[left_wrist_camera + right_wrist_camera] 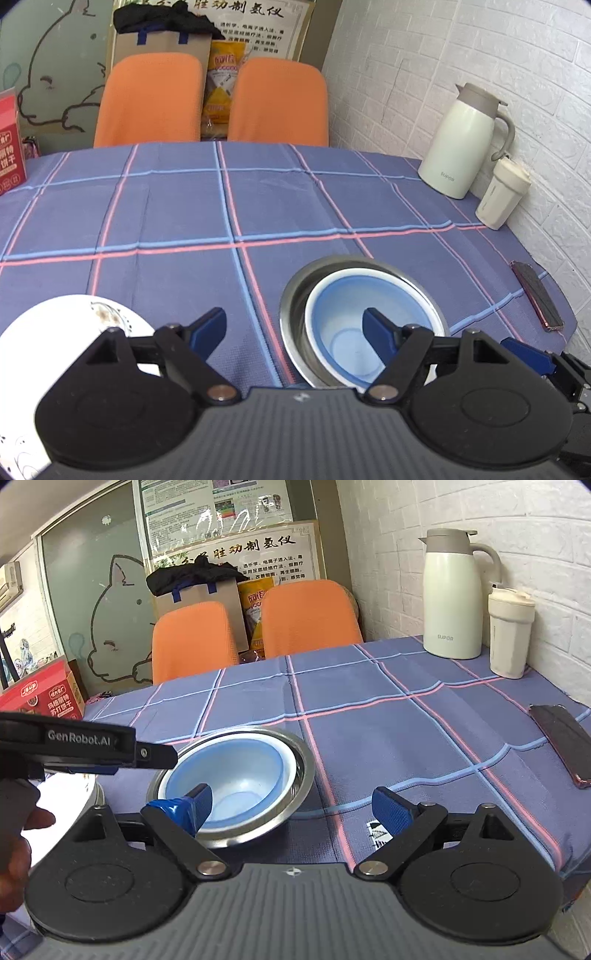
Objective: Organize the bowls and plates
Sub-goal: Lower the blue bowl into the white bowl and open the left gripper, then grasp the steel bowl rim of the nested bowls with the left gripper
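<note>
The left gripper [293, 326], black with blue finger pads, hangs low over the near edge of the table with its jaws spread wide and nothing between them; its left pad sits above bare cloth and its right pad is seen against the bowls. The right gripper [291, 806] is likewise spread wide and empty, its left finger, wrapped in blue tape, seen over the near rim of the bowls and its right finger over the cloth. In the right wrist view the left tool's black body crosses from the left, with part of a person's hand [16, 834] below it. Just ahead of both tools, a light blue plastic bowl [354, 325] sits nested inside a wider shiny stainless-steel bowl [295, 306], slightly off-centre toward the steel bowl's right side as the left camera sees it. To the left, apart from the bowls, a white round plate with a small dark printed pattern [74, 317] lies flat on the blue checked tablecloth [184, 206]. The bowls look already gathered into one stack, so that part seems done; the plate lies alone, and no other dish shows on the table. What seems left is dealing with the plate, perhaps pairing it with the bowl stack, though the task sentence does not say where things should end up.
</note>
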A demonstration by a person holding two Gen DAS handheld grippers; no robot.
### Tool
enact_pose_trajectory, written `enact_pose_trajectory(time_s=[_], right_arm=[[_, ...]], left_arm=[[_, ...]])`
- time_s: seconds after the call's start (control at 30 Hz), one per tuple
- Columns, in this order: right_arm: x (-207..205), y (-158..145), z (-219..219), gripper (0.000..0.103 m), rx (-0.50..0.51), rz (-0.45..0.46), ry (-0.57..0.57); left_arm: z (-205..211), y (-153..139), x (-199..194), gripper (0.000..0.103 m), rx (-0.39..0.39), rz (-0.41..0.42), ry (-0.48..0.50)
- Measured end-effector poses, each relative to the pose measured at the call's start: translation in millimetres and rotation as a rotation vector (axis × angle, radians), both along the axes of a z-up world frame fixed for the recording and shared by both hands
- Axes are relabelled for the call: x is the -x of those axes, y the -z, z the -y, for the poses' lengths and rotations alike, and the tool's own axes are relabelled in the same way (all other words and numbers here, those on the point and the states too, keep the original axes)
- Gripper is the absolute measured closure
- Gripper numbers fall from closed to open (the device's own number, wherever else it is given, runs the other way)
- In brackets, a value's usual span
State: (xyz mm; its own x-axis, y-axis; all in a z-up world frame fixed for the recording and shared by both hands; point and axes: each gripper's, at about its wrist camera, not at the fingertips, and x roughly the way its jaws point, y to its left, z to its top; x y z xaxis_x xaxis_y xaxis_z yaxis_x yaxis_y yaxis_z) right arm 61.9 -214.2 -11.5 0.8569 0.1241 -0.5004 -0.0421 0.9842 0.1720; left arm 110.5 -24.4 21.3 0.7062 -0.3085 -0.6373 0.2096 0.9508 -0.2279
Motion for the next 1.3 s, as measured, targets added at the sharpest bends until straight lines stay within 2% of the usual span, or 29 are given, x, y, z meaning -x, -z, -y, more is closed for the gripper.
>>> enact_pose_trajectory(time_s=[0.27,0.4,0.6,0.77,0.93,1.07,1.3], right_arm=[[-21.5,8.6,-5.4,0.022,-0.020,-0.057,-0.002],[-34.2,14.2,-6.1,0.022,-0.044,-0.117,0.012],[-43.5,20.4,-7.4,0.022,0.009,-0.170,0.029],[-50.6,24.5,-7.4,0.022,0.040,-0.186,0.018],[-53.4,29.3,-10.7,0.022,0.051,-0.214,-0.002],[-53.7,30.3,-19.5,0.022,0.108,-0.217,-0.020],[-56.1,32.0,-19.2,0.017,0.106,-0.202,-0.033]], left_arm=[[5.3,10.8,-20.3,0.027,-0.027,-0.035,-0.008],[6.4,15.5,-28.2,0.027,-0.044,-0.046,-0.015],[12.5,21.9,-37.7,0.027,-0.045,-0.066,0.008],[20.5,29.4,-43.9,0.027,-0.029,-0.088,0.037],[27.6,35.8,-48.9,0.027,-0.060,-0.101,0.033],[31.8,40.6,-53.5,0.027,-0.081,-0.124,0.035],[34.8,43.4,-54.7,0.027,-0.111,-0.130,0.036]])
